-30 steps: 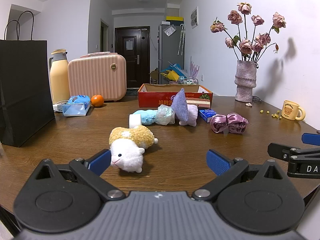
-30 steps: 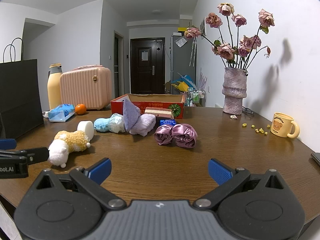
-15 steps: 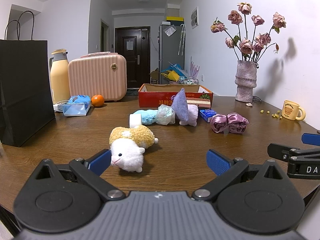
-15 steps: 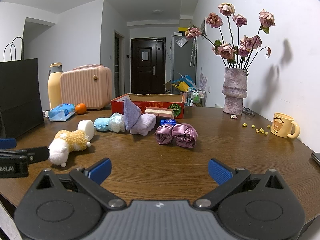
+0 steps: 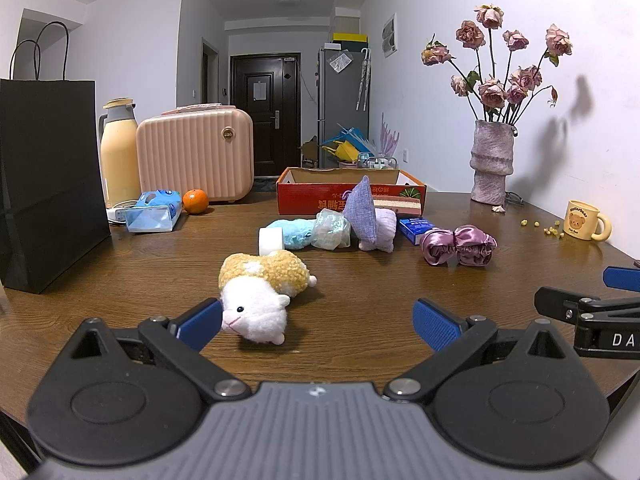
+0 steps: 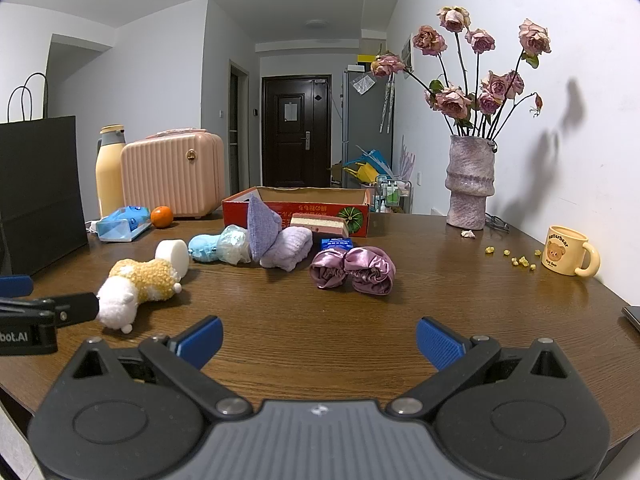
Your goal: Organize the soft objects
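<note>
My left gripper (image 5: 316,322) has its jaws spread wide and empty, low over the table (image 5: 120,272); the plush sheep (image 5: 262,290) lies just beyond its left pad. My right gripper (image 6: 318,338) is equally wide and empty, the satin scrunchies (image 6: 352,268) well ahead. I judge the sheep comes first: I should centre it between the pads, close gently on its body, then carry it to the red box (image 5: 348,194) behind.

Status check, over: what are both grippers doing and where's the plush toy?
Left gripper open, empty. Right gripper open, empty. Plush toy lying on the table, beside the left gripper's left finger. Nothing blocking it.
</note>
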Tool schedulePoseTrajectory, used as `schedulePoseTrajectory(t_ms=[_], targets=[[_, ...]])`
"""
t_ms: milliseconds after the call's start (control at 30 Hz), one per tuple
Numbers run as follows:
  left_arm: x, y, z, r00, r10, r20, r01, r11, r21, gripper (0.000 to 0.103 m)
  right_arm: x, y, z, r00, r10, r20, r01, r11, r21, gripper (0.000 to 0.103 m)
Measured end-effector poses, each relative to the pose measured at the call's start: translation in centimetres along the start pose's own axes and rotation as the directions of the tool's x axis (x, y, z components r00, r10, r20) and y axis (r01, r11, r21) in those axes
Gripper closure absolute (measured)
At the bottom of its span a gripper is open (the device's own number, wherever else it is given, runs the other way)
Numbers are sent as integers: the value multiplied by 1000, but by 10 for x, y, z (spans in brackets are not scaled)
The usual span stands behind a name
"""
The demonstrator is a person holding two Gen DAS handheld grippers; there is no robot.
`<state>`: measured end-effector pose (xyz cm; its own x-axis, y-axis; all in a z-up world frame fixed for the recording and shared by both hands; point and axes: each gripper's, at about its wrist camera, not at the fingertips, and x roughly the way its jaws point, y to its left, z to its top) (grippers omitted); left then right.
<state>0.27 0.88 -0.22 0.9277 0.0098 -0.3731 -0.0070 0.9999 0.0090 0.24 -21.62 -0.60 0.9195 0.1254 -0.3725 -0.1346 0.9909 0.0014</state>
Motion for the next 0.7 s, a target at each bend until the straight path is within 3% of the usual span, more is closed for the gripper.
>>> schedulePoseTrajectory(t_ms=[700], targets=[[8,4,5,1000,14,-10,-14,1000,-11,0,15,2,5,1000,1,-11,-1,1000,-17,0]])
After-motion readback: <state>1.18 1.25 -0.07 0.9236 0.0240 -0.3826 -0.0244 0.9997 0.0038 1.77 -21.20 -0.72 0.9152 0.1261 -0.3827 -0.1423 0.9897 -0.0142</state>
